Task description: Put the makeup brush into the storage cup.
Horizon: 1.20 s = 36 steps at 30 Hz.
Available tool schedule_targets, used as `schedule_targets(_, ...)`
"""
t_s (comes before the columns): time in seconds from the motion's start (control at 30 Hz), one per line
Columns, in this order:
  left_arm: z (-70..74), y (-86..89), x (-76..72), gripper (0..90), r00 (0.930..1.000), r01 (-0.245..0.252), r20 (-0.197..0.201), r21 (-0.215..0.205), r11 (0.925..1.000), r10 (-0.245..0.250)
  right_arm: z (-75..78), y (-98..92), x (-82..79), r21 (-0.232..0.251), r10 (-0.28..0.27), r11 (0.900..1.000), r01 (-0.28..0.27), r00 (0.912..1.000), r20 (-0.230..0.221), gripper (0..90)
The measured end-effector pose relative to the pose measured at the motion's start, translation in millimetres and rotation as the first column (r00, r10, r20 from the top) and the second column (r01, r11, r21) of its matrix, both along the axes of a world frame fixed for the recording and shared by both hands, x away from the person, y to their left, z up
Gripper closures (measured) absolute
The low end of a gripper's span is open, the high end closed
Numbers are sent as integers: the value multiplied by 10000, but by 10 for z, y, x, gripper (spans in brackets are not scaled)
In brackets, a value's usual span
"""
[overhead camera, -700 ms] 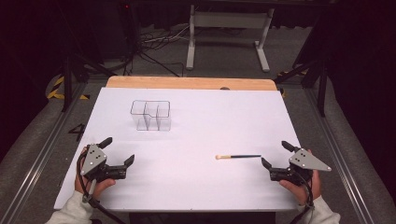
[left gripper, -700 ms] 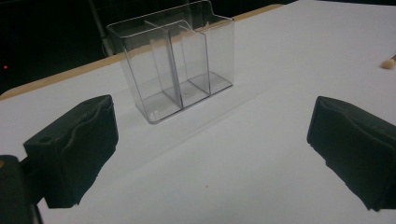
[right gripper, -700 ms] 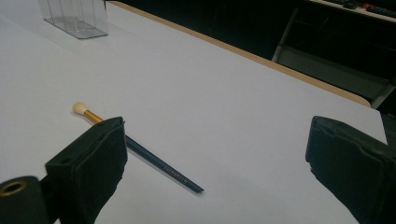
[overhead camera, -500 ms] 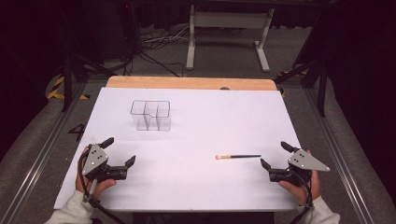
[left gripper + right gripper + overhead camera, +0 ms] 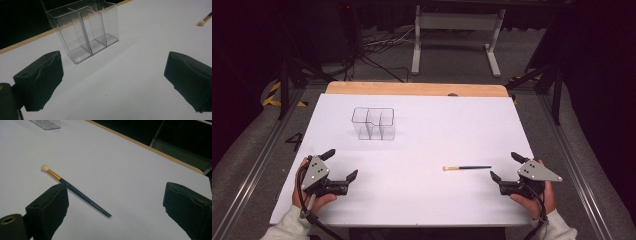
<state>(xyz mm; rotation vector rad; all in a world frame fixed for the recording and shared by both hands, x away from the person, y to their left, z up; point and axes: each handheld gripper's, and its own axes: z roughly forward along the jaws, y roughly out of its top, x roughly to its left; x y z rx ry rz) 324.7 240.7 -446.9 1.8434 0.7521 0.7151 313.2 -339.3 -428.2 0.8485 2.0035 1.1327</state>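
Brush (image 5: pixel 467 167) pickup looks like the step in hand, and it is only at the approach. The makeup brush lies flat on the white table (image 5: pixel 437 145), about four o'clock from the table's centre in the high view, its pale tip toward nine o'clock and its dark handle end toward three o'clock. The right gripper (image 5: pixel 503 167) sits low just past that handle end, at three o'clock from it, apart from it, jaws spread wide and empty. In the right gripper view (image 5: pixel 115 202) the brush (image 5: pixel 75 192) runs from ten o'clock down to five o'clock, close to the left jaw, not between the pads.

The left gripper (image 5: pixel 341 163) rests near the table's seven o'clock corner, jaws likewise wide apart with nothing in them. The clear organizer (image 5: pixel 373 123), a three-compartment holder, stands upright at about eleven o'clock from the table's centre, well apart from the brush; in the left gripper view (image 5: pixel 86 32) all its compartments look empty.

Next, I judge, the right gripper has to slide toward nine o'clock along the brush, straddle the thin handle, and close low against the table. A slim handle can roll or skid away, so the jaws should cross it squarely.
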Motion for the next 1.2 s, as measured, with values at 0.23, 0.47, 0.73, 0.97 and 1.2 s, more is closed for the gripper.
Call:
schedule_targets(0.23,-22,-20,15,28,9998,99,-189,29,9999,-98,20,24,32,-139,234,9996,-237,9995,-189,69)
schedule_targets(0.47,-42,-44,21,29,9991,239,-356,144,9996,-234,143,91,97,-525,1376,9880,-1453,9821,-1288,145)
schedule_targets(0.73,-63,-70,35,31,9980,385,-520,258,9989,-371,229,273,229,-1417,2048,9597,-2428,9491,-2392,173)
schedule_targets(0.97,-74,-87,40,33,9970,444,-651,349,9984,-421,367,537,434,-2620,2404,9049,-3353,9109,-3353,183)
schedule_targets(1.2,-80,-88,39,34,9964,486,-707,356,9982,-460,364,839,583,-3774,2650,8180,-4342,8666,-4227,308)
